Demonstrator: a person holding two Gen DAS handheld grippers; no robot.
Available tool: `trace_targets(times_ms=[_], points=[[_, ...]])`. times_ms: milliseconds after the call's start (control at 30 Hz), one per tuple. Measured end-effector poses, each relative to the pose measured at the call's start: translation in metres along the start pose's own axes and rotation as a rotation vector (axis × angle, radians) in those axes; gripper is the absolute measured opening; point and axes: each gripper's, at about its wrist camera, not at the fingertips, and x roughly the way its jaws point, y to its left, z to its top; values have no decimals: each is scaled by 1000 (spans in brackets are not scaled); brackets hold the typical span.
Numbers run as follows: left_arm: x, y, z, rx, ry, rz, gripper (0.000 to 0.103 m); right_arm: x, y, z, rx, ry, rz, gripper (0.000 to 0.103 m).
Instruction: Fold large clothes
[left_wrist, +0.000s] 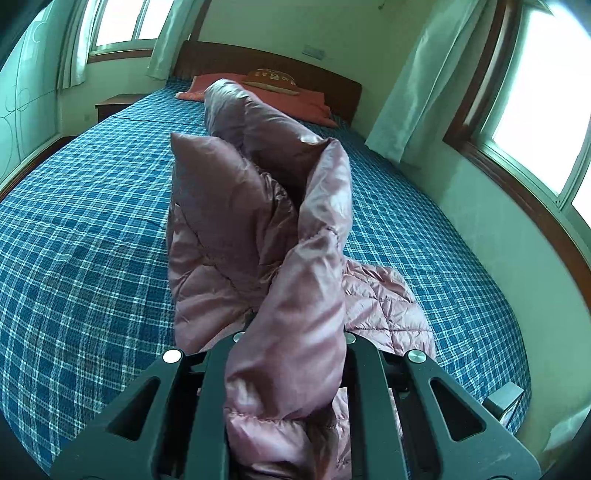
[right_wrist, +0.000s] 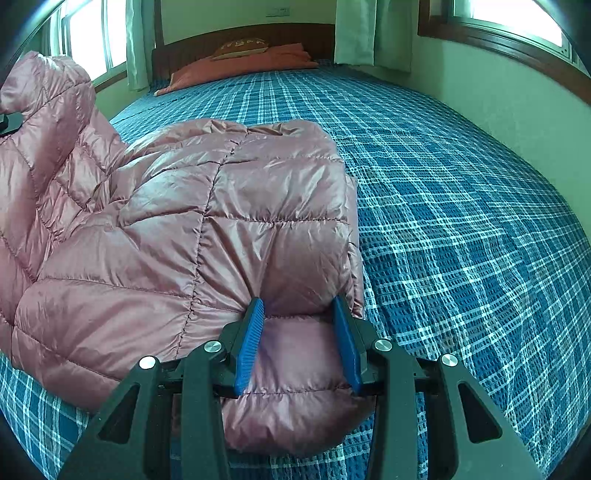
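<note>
Both grippers grip the pink down jacket (right_wrist: 192, 229) on the bed (right_wrist: 461, 221) — right gripper (right_wrist: 299, 343) pinches its lower-centre hem, left gripper (left_wrist: 291, 350) lifts a bunched part. Mid-fold, seemingly; next, lay the lifted part across.

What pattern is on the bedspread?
The bedspread is a blue plaid with white lines, clearest in the right wrist view.

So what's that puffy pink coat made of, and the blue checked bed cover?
The pink coat looks like thin, shiny nylon-type fabric stuffed with soft filling, maybe down: it gleams, crinkles and is stitched into puffy squares. The bed cover looks like matte woven cloth, probably cotton, with a bumpy, waffle-like weave in the checks. Both are guesses from looks.
</note>
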Motion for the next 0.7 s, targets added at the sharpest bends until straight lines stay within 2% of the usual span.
trace_targets(times_ms=[400, 700], points=[[21, -35, -12, 76, 44, 2, 12, 2, -3, -4, 19, -5, 18, 40], [60, -81, -41, 205, 138, -2, 12, 2, -6, -6, 33, -7, 33, 40]])
